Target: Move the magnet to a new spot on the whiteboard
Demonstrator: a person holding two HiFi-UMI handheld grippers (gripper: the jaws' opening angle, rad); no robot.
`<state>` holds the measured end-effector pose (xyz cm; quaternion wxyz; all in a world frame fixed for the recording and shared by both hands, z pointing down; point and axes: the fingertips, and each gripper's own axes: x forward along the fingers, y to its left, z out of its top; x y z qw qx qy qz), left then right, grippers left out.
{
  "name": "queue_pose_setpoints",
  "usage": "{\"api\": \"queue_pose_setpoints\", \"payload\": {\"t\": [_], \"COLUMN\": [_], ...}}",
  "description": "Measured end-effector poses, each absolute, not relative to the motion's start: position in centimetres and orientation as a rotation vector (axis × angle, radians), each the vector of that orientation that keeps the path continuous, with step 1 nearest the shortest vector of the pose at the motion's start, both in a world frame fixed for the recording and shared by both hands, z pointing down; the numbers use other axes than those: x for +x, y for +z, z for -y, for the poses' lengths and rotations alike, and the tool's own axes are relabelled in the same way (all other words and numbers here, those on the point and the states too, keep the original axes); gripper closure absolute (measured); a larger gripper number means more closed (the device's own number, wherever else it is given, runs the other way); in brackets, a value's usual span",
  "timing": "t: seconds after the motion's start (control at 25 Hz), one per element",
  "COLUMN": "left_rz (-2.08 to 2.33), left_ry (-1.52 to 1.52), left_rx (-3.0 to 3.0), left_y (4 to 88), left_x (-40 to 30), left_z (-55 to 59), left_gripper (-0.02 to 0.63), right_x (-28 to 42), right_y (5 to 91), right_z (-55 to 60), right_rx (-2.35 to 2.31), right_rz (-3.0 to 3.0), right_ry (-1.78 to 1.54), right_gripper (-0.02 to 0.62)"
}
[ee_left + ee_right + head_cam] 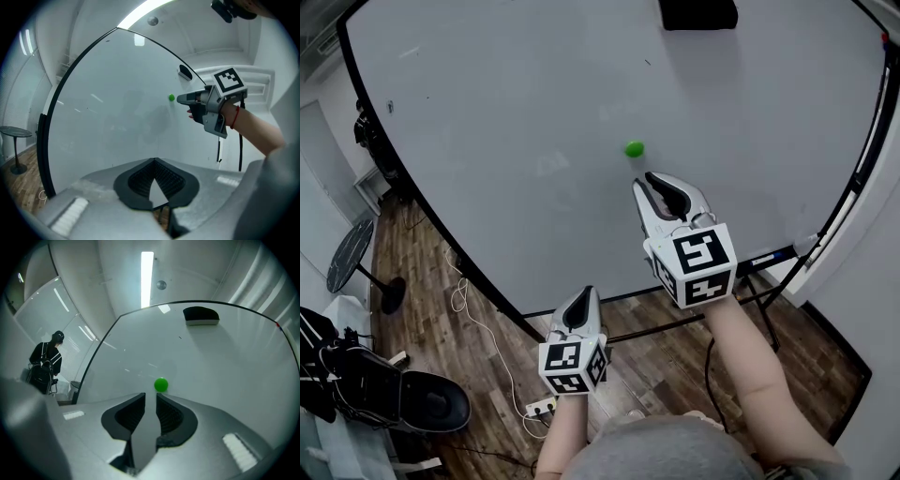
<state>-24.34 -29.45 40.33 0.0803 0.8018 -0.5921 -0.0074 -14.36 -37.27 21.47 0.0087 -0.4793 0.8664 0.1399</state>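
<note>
A small green magnet (634, 148) sticks to the white whiteboard (516, 103) a little right of its middle. My right gripper (644, 180) points at it from just below, tips a short way off the magnet. In the right gripper view the magnet (161, 384) sits just beyond the right gripper (150, 395), whose jaws stand slightly apart with nothing between them. My left gripper (583, 298) hangs lower, off the board's bottom edge, its tips together and empty. The left gripper view shows the left gripper (153, 160), the magnet (171, 97) and the right gripper (180, 99).
A black eraser (698, 13) clings to the board's top right. Below the board are its black frame, a wooden floor with a cable and power strip (539, 406), a round side table (349, 253) and a dark chair (394, 389). A person in black (47, 363) stands far left.
</note>
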Motion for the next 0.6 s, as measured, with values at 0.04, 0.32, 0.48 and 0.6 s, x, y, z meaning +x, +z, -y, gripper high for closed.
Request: {"api": "queue_pose_setpoints", "payload": {"t": [0.04,0.32,0.48,0.6], "left_rz": [1.764,1.722,1.713,1.715], "left_ry": [-0.021,-0.037,-0.047,-0.047], "left_rx": [2.402,2.429,2.432,2.429], "left_y": [40.3,40.4,40.4,40.4], "left_x": [-24.4,-24.1,-24.3,-24.3], "left_z": [29.6,29.9,30.0,30.1], "left_gripper": [0.603,0.603,0.603,0.603], "right_x": [-14.6,-15.0,-15.1,-14.9], "right_y": [21.1,19.0,18.5,18.5], "right_z": [37.6,39.4,40.3,41.0], "right_rx": [-1.505,-1.607,-1.647,-1.688], "right_rz": [-2.709,-2.663,-2.653,-2.642], "right_ry": [0.453,0.549,0.568,0.589], "right_gripper": [0.504,0.425,0.425,0.426]}}
